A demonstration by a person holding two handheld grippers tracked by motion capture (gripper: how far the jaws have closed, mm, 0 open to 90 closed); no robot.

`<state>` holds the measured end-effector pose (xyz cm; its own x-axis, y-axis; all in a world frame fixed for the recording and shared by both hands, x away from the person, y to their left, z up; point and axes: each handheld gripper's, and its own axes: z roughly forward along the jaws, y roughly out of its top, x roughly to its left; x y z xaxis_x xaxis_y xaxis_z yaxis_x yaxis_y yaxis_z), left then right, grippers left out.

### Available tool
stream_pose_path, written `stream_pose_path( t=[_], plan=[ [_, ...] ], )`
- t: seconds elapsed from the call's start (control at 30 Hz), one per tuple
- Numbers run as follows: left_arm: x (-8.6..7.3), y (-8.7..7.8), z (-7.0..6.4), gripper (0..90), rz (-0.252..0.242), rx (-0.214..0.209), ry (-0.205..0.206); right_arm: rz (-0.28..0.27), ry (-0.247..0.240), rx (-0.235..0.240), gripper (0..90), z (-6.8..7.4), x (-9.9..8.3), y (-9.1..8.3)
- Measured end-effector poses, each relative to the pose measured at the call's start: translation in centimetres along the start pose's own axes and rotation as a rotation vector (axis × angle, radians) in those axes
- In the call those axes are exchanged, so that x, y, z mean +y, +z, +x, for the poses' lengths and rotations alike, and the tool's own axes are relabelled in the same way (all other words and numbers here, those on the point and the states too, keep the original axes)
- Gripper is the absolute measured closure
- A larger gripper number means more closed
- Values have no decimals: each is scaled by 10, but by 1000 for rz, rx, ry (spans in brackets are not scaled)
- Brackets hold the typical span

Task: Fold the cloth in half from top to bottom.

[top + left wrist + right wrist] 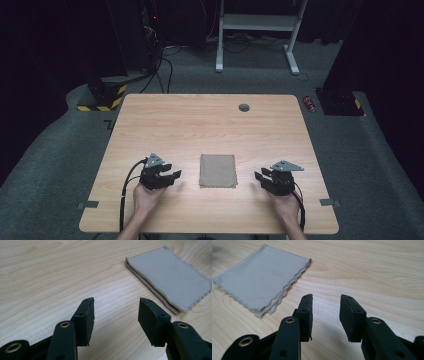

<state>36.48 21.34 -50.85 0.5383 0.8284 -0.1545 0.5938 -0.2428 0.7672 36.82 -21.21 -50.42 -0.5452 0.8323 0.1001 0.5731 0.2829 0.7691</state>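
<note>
We log left gripper point(172, 176) low on counter point(210, 125), fingers point(86, 315) spread, holding nothing, aimed inward at cloth. Folded cloth point(218, 170) flat on counter between both grippers, near front edge, touching neither; we judge placement suits two-sided pickup. Right gripper point(260, 176) mirrors, fingers point(305, 312) spread, empty. Left gripper view gives stacked fold layers at cloth point(167, 277) edge; right gripper view gives scalloped hem point(279, 298); high view gives symmetry.
</note>
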Motion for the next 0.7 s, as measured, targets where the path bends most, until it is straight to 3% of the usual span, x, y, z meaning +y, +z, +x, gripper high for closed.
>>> stream_pose_path(
  t=[0.17, 0.47, 0.57, 0.63, 0.7],
  plan=[
    [-9, 0, 0, 467, 17, 28, 6, 28, -16, -23, 628, 1, -8, 2],
    [-22, 0, 0, 461, 25, 125, 43, 48, -45, -76, 612, -1, -21, 2],
    [-24, 1, -3, 447, 17, 164, 79, 49, -60, -94, 554, 1, -22, 2],
    [-24, 1, -3, 416, 17, 179, 77, 50, -78, -106, 524, 4, -22, 2],
    [-24, 2, -3, 381, 20, 191, 61, 52, -66, -98, 482, 3, -22, 3]
  ],
)
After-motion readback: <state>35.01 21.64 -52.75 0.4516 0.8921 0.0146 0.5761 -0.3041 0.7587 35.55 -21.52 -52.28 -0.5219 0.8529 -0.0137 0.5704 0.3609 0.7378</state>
